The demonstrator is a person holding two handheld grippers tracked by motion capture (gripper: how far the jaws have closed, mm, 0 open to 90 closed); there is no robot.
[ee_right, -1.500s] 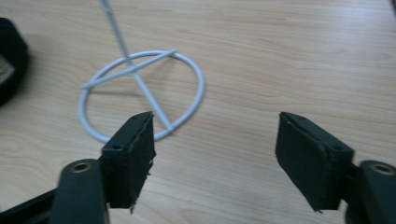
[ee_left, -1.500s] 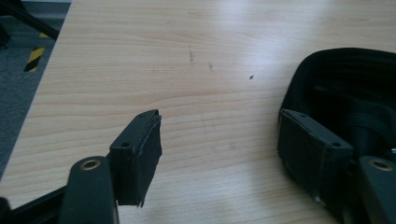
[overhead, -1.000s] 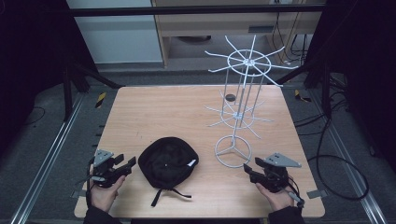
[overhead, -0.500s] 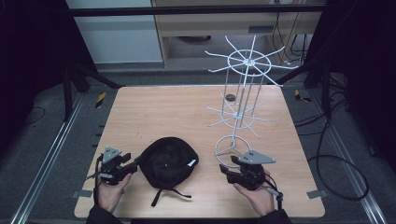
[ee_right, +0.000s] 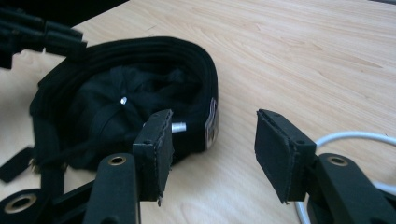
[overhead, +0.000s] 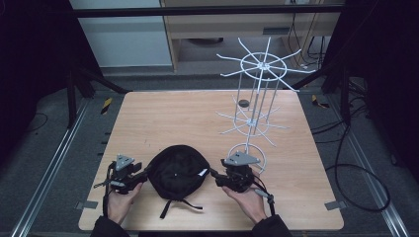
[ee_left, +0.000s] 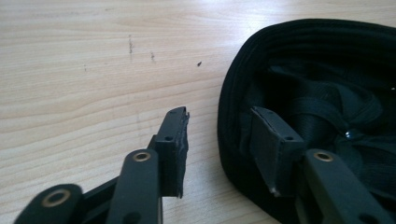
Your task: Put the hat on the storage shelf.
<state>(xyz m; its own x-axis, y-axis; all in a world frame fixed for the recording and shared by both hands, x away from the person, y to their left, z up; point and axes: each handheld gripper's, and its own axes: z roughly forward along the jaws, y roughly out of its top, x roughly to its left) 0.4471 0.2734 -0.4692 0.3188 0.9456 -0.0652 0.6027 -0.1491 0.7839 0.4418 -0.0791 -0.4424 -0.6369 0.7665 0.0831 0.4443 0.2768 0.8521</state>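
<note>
Left gripper (ee_left: pixel 217 135): jaws apart and just now closing, straddling the rim of the black cap (overhead: pixel 177 170), one jaw outside on the table (overhead: pixel 173 113), one inside; pads not yet pressing.

Right gripper (ee_right: pixel 212 140): jaws apart, nothing between them, just beside the cap's opposite edge.

Cap: upside down, hollow facing up, strap (overhead: pixel 180 205) trailing toward the person, between both grippers.

White wire rack (overhead: pixel 254 106): stands behind the right gripper, its ring base close by.
</note>
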